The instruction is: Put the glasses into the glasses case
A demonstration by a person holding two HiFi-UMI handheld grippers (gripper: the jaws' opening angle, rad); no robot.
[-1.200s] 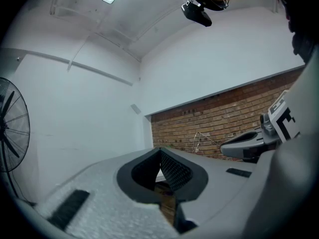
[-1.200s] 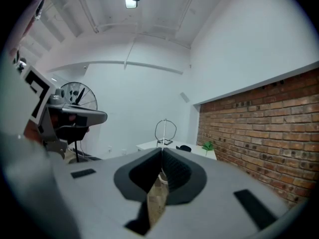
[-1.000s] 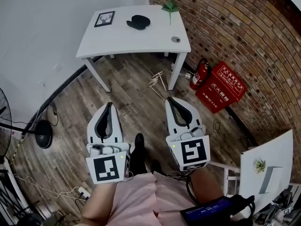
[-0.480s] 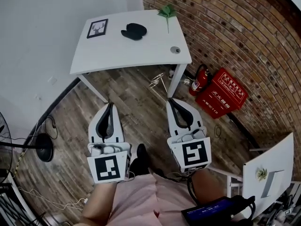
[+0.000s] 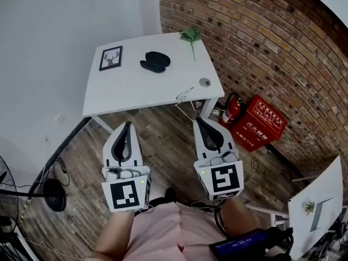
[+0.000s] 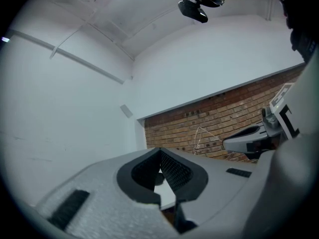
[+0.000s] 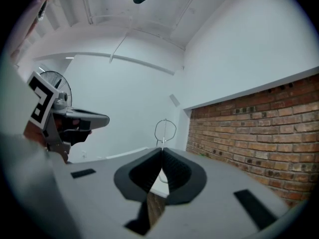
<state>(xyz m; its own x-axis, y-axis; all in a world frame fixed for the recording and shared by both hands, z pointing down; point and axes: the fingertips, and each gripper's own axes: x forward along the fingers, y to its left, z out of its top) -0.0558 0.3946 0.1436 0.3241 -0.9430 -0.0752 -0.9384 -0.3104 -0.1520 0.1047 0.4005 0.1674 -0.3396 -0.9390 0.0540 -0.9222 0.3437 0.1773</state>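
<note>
The surface (image 5: 136, 88) has drawn nearer. The right hand-held gripper (image 5: 197, 120) pinches the wire glasses (image 5: 184, 95); the left hand-held gripper (image 5: 128, 123) is closed and empty. That thin frame could slip out before it reaches the glasses case (image 5: 155, 62).

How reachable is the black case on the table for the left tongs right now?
Probably yes: the case lies unobstructed on the table, but the left tongs hang short of it.

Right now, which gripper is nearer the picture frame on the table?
Left. The left gripper hangs short of the table, roughly in line with the frame; the right gripper, shut on the glasses, is out by the table's brick-wall end.
</note>
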